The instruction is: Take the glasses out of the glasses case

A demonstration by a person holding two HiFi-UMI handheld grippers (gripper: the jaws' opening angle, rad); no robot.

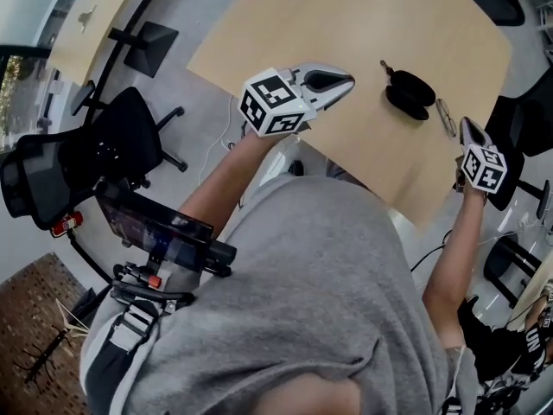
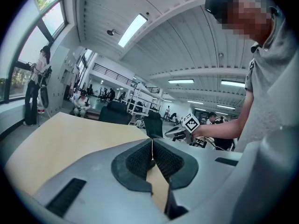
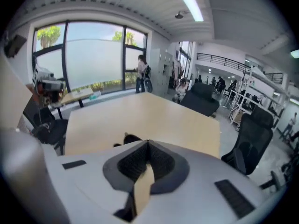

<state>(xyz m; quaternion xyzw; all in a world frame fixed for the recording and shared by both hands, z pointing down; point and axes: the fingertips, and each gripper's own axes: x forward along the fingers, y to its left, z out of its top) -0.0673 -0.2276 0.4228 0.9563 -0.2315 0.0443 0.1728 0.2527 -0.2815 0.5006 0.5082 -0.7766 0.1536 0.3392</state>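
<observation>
A black glasses case lies open on the light wooden table, near its right side. The glasses rest on the tabletop just right of the case, outside it. My right gripper hangs at the table's right edge close to the glasses, its jaws shut with nothing between them. Over that gripper's body a dark bit of the case peeks out. My left gripper hovers over the table left of the case, shut and empty. The left gripper view also catches the right gripper across the table.
Black office chairs stand left and right of the table, and a second wooden table stands at the far left. A person stands by the windows. The table's near edge runs close to my body.
</observation>
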